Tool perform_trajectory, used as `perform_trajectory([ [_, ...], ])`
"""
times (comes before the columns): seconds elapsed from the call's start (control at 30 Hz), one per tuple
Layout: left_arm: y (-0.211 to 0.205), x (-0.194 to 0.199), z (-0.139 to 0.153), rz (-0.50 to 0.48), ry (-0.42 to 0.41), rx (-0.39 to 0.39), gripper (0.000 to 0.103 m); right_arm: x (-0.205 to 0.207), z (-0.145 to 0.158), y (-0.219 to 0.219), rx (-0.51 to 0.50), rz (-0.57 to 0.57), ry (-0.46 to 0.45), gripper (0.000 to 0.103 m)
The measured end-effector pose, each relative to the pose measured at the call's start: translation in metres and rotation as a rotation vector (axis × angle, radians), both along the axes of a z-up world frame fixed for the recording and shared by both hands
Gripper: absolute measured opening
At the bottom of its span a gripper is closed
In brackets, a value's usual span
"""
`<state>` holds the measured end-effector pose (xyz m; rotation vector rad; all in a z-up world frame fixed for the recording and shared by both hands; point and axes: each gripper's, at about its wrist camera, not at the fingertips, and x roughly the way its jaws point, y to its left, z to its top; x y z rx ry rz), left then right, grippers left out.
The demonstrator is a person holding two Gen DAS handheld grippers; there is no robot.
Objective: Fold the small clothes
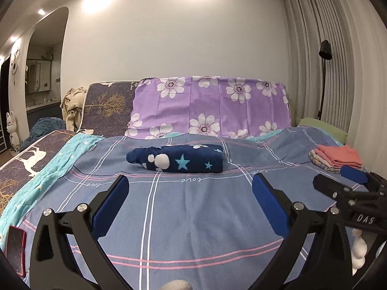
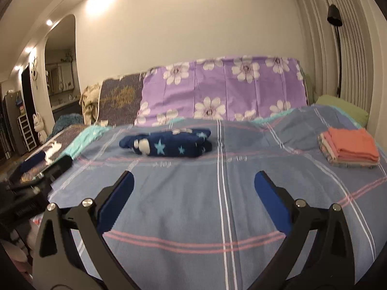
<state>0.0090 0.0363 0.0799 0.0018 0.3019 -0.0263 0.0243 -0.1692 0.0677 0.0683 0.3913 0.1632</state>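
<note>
Spread across the bed is a blue plaid sheet, on which a navy star-print garment is seen folded into a compact bundle near the middle, well apart from a stack of folded pink clothes at the right edge. Both the left hand-held gripper and the right hand-held gripper are held above the sheet, fingers spread wide with nothing gripped. A red phone is seen lying at the left edge.
</note>
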Motion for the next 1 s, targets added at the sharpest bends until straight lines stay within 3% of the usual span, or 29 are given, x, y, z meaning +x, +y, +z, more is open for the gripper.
perform_trajectory([
  [0.2,-0.001,0.000,-0.012,0.021,0.048,0.003,0.102,-0.003,-0.021,0.000,-0.025,0.000,0.034,0.101],
  [0.5,-0.001,0.003,-0.018,0.062,0.086,0.024,0.102,-0.004,-0.020,0.006,-0.025,0.010,0.034,0.101],
  [1.0,-0.004,0.002,-0.024,0.047,0.104,0.040,0.102,-0.001,-0.019,0.020,-0.041,0.018,0.045,0.101],
])
